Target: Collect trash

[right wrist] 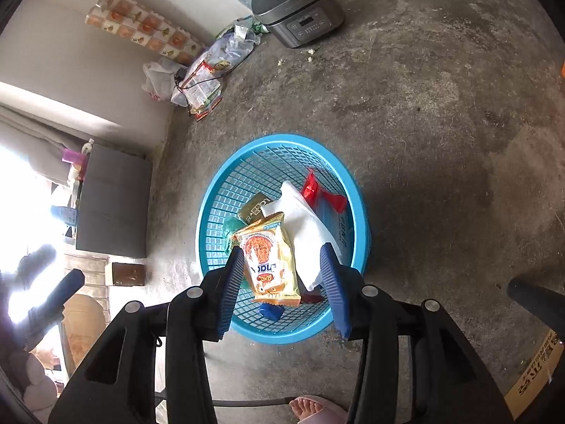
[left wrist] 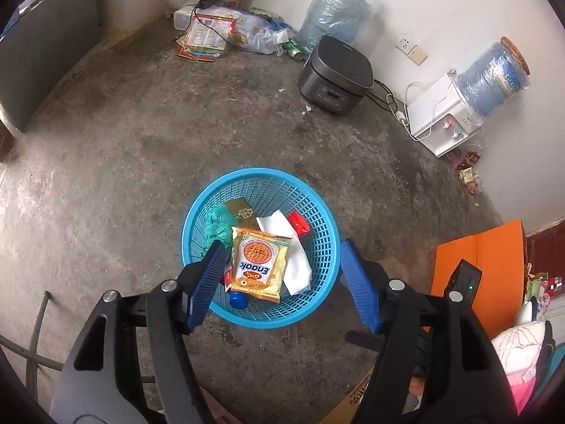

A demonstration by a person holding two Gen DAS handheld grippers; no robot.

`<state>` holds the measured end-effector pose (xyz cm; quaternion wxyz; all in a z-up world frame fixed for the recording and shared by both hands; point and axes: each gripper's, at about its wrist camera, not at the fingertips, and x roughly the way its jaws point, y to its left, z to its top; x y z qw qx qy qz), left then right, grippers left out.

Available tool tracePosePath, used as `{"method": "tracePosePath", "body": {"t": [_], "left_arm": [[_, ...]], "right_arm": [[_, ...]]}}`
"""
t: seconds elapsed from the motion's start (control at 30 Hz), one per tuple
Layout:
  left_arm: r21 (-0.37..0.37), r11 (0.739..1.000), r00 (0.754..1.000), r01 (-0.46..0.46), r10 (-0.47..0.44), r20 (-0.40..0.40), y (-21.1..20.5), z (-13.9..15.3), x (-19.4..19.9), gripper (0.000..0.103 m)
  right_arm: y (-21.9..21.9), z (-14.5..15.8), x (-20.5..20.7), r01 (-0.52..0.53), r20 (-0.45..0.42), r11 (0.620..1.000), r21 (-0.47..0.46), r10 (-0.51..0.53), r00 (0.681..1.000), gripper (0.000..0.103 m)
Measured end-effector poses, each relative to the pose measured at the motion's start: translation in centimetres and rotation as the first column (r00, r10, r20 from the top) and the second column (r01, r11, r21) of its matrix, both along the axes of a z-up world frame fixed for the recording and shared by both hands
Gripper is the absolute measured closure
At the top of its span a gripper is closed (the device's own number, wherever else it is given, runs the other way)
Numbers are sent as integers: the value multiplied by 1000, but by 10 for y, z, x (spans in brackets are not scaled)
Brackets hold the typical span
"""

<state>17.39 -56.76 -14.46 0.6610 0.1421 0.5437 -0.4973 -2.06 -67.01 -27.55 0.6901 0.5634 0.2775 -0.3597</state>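
Yellow snack packet (left wrist: 259, 265) in blue basket (left wrist: 319, 212) (with other trash), below both wide-open tongs (left wrist: 282, 272) (right wrist: 282, 279)

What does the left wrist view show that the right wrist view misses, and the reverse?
Only the left wrist view shows the water dispenser, the wall socket and the orange mat. Only the right wrist view shows a sandalled foot and the bright window area. Both show the blue basket holding the Enaak snack packet, white tissue and red wrapper, the rice cooker, and open grippers.
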Motion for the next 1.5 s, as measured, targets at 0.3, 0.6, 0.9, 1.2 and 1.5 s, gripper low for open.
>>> {"method": "tracePosePath", "body": {"t": [0.3,0.6,0.9,1.2,1.5], "left_arm": [[-200,978,988,61,-31,150,88,128,-15,26],[-341,937,901,-76,210,379,270,243,-17,13],[-431,838,759,-335,511,404,453,276,-28,12],[-396,711,584,-581,703,406,613,254,-65,12],[-312,536,473,-784,842,258,731,189,-101,12]], "right_arm": [[62,136,7,-65,65,935,-347,94,993,44],[170,255,36,-231,8,693,-683,323,946,10],[265,310,63,-296,13,535,-791,500,866,6],[346,329,93,-497,44,438,-749,782,622,7],[446,311,134,-736,99,270,-621,958,268,7]]}}
